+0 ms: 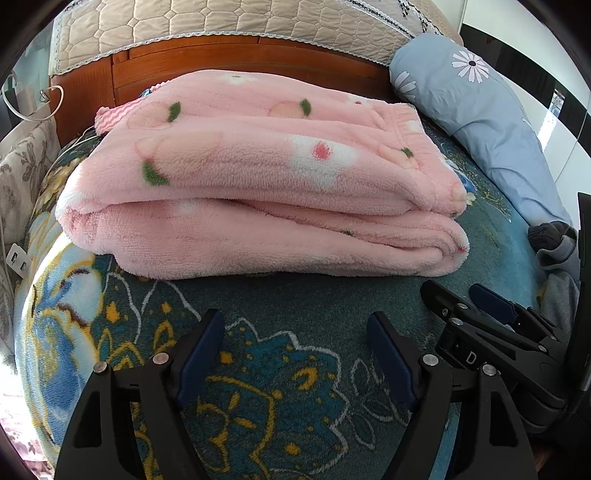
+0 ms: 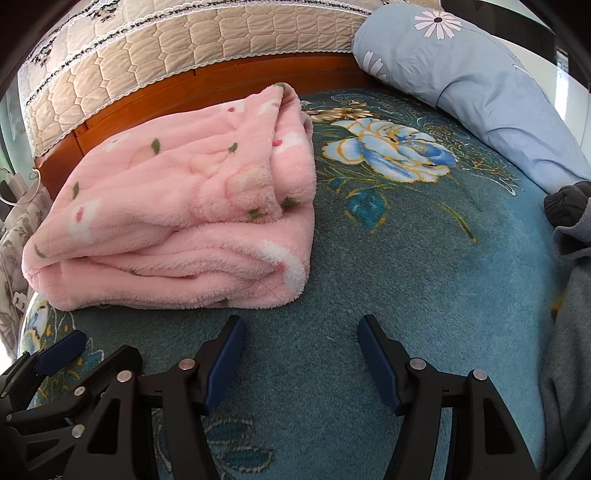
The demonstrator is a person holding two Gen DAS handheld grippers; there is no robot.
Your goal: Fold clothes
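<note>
The folded pink fleece garment (image 1: 258, 177) lies on the bed's teal floral blanket (image 1: 295, 306), close to the wooden headboard (image 1: 221, 55), which is draped with a quilted beige cover (image 1: 221, 18). A blue daisy-print pillow (image 2: 480, 85) lies along the far right, and grey clothing (image 2: 569, 295) is bunched at the right edge. The left tongs (image 1: 295, 347) and the right tongs (image 2: 301, 350) hover side by side over bare blanket, both spread apart and gripping nothing, just short of the garment
</note>
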